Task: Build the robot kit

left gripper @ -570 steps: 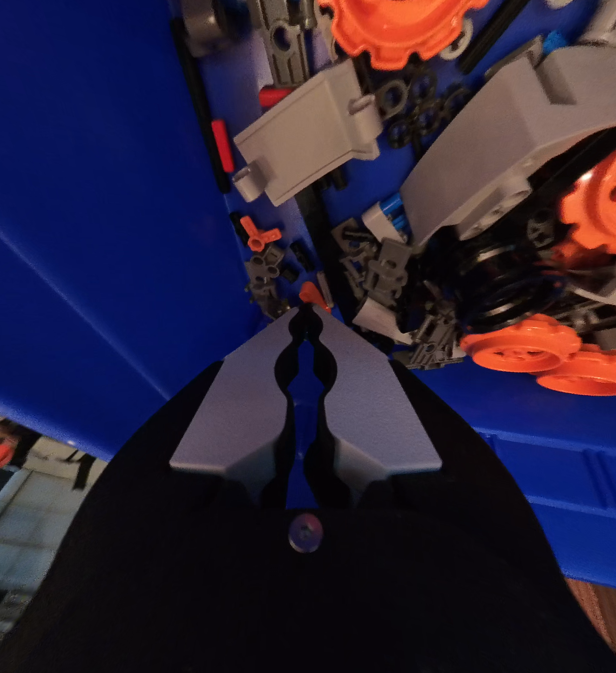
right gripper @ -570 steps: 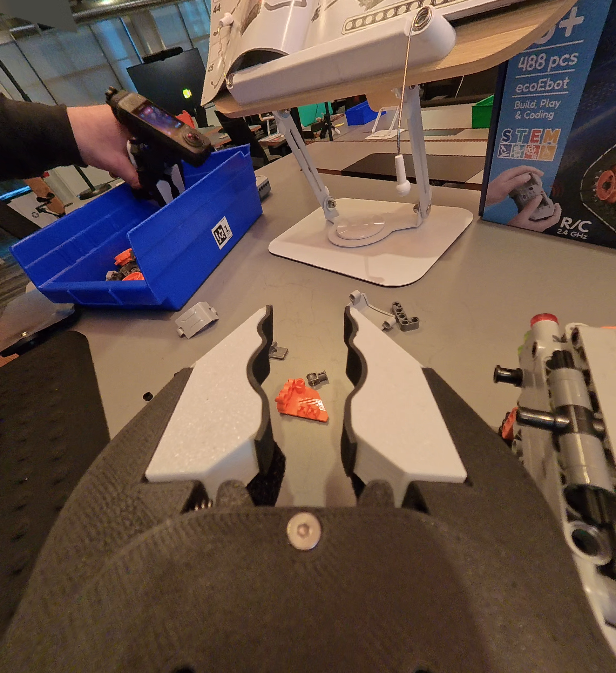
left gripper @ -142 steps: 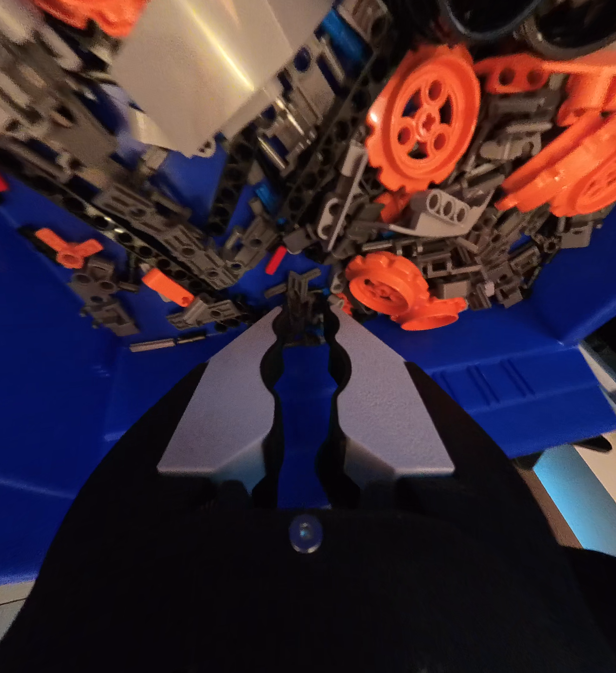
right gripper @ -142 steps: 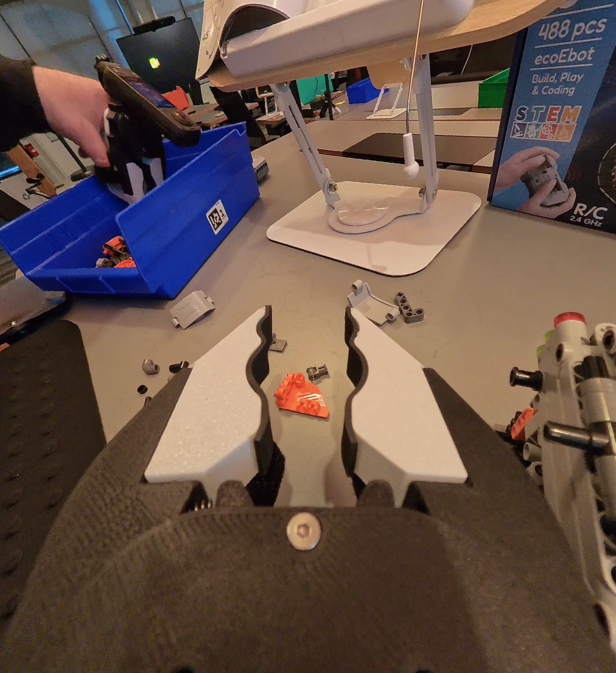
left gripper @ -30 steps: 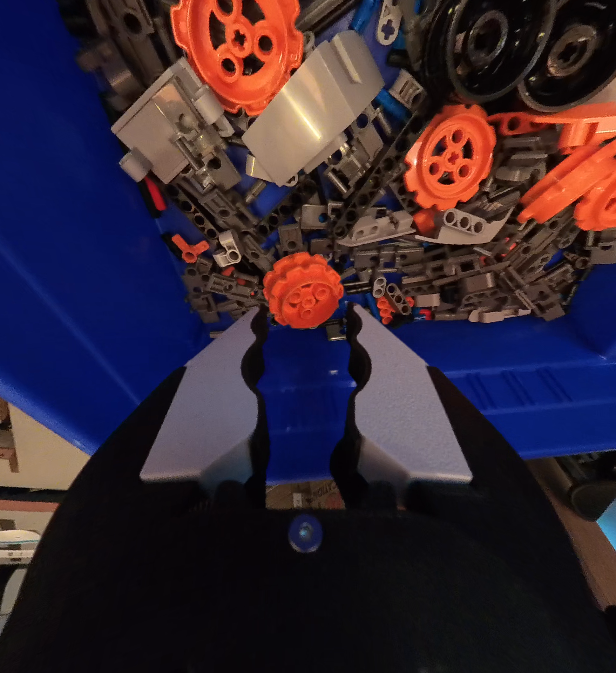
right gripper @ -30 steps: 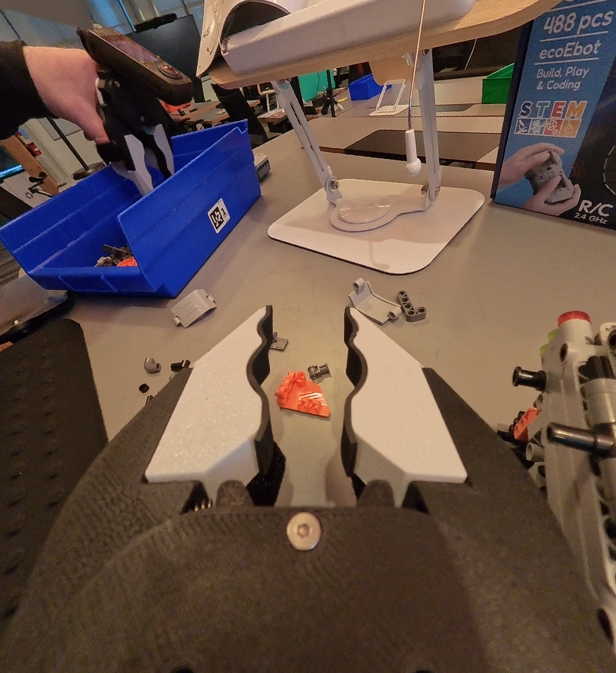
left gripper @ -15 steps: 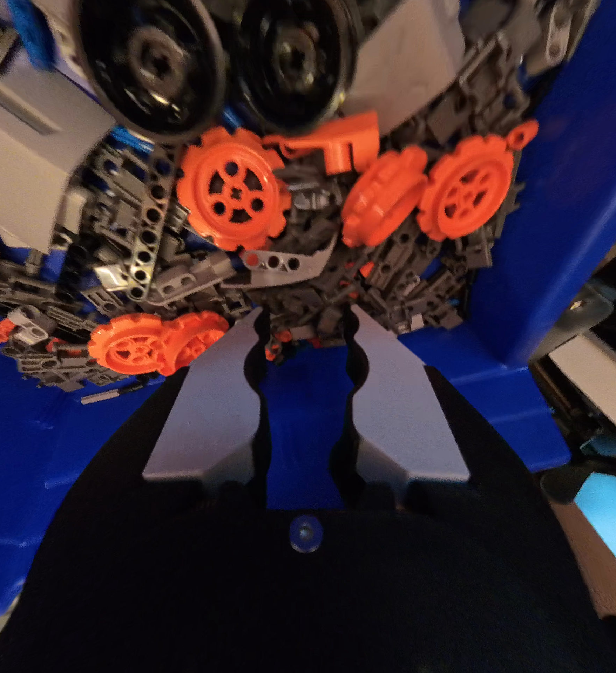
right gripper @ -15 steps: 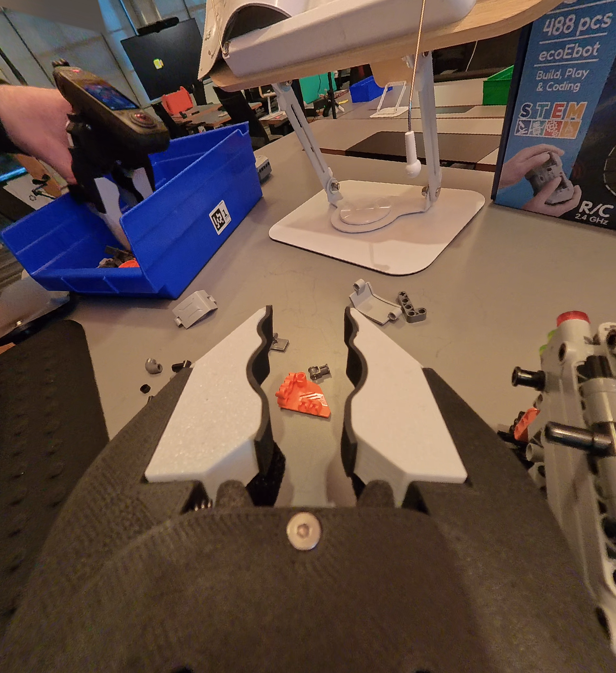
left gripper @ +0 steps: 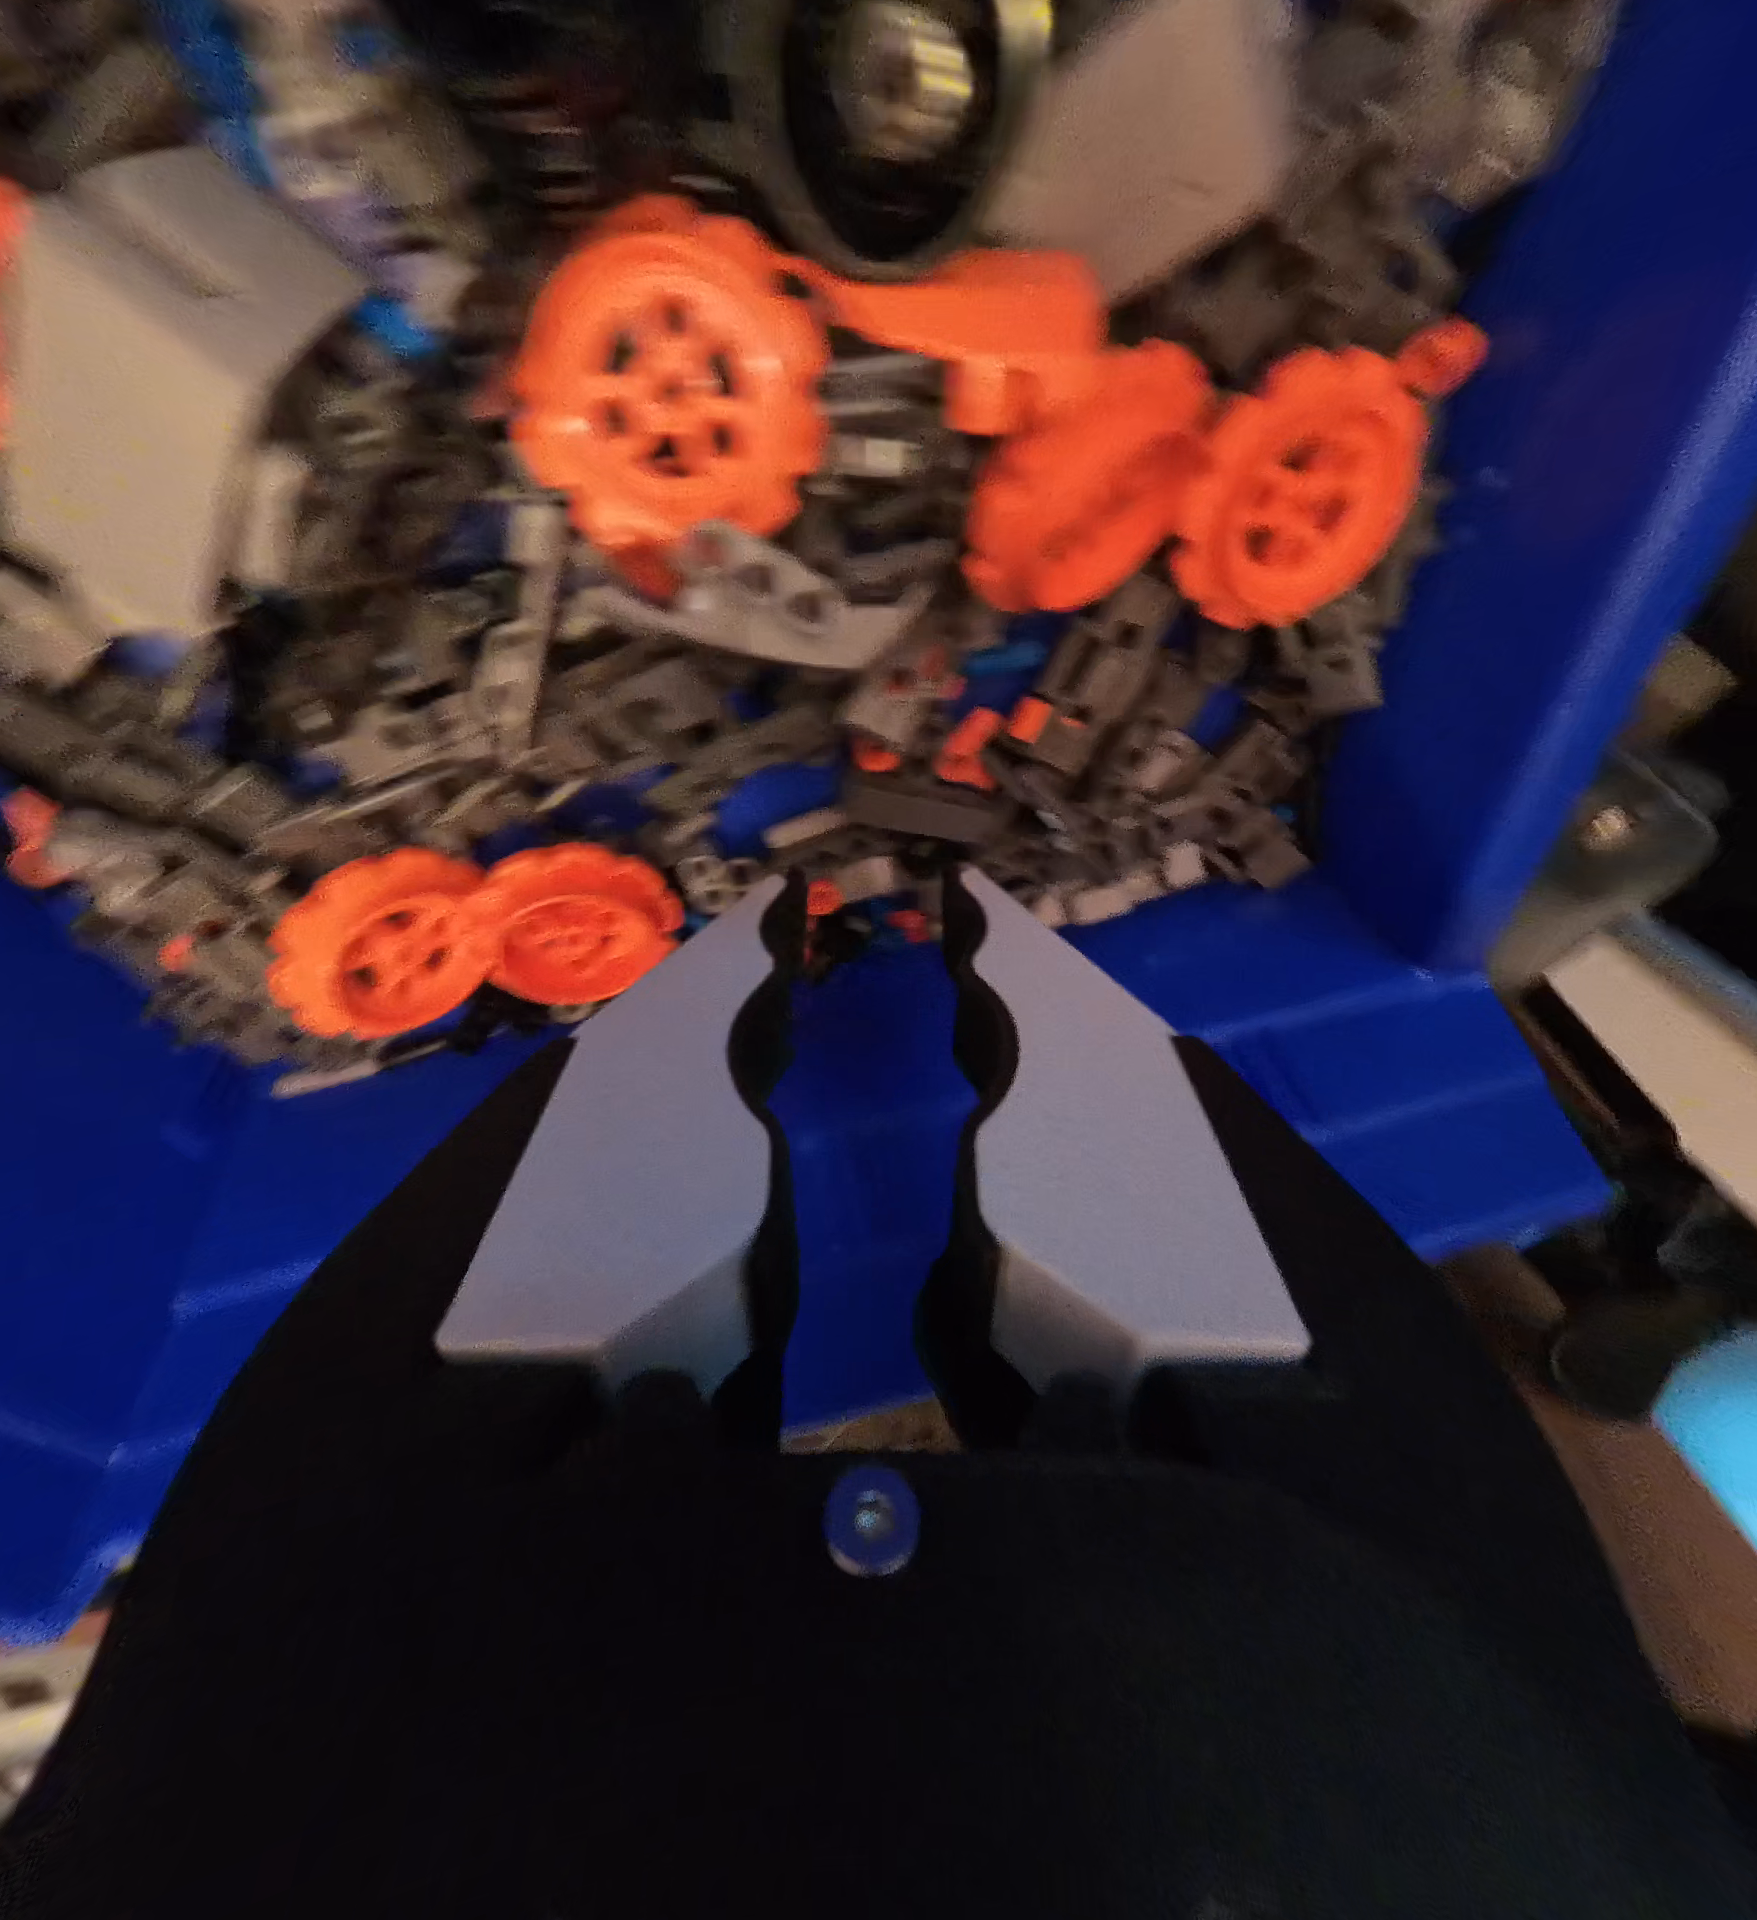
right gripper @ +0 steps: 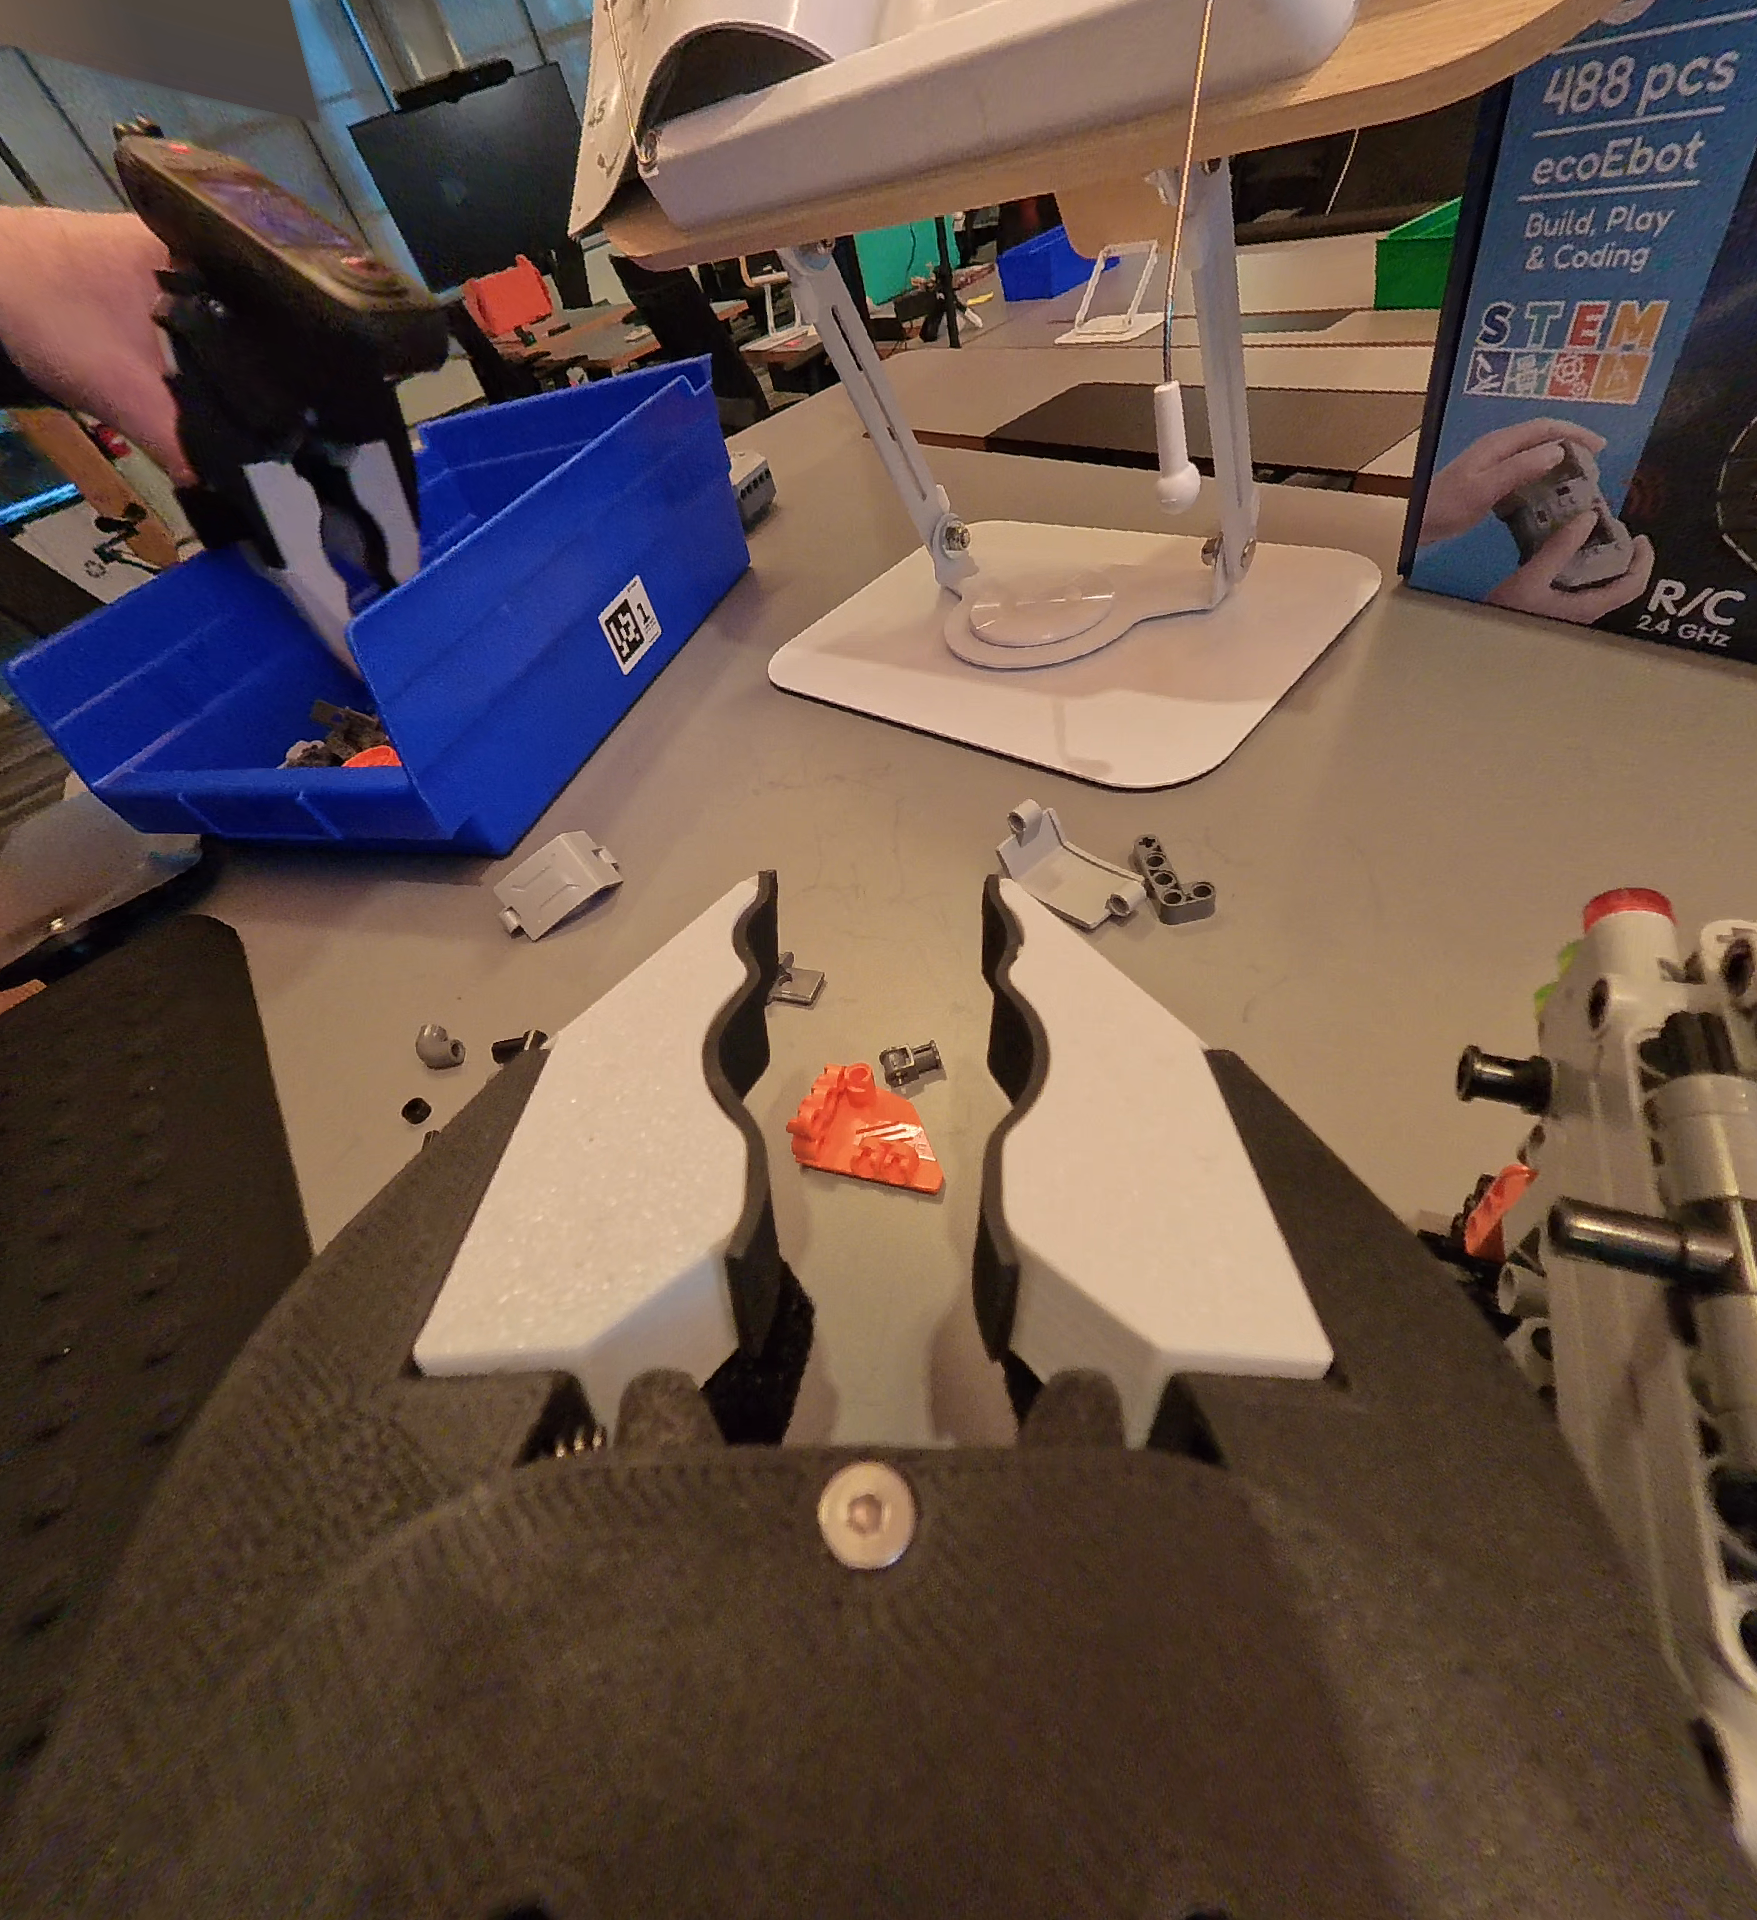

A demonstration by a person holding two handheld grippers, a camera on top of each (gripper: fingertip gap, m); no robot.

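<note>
The left gripper point(left gripper: 869, 899) reaches into the blue bin point(right gripper: 500, 665), jaws parted, tips at the edge of a blurred heap of grey parts point(left gripper: 562, 707) and orange gear wheels point(left gripper: 666, 384); nothing is clearly held. The right gripper point(right gripper: 879, 904) hovers over the grey tabletop point(right gripper: 1373, 831), jaws wide apart and empty, with an orange wedge piece point(right gripper: 869, 1138) lying between them. A white stand point(right gripper: 1082, 644), a printed box point(right gripper: 1622, 343) and a grey built model point(right gripper: 1684, 1195) crowd the far and right sides.

Left wrist view dim, reddish, motion-blurred; right wrist view bright, sharp, bowed at the edges.
</note>
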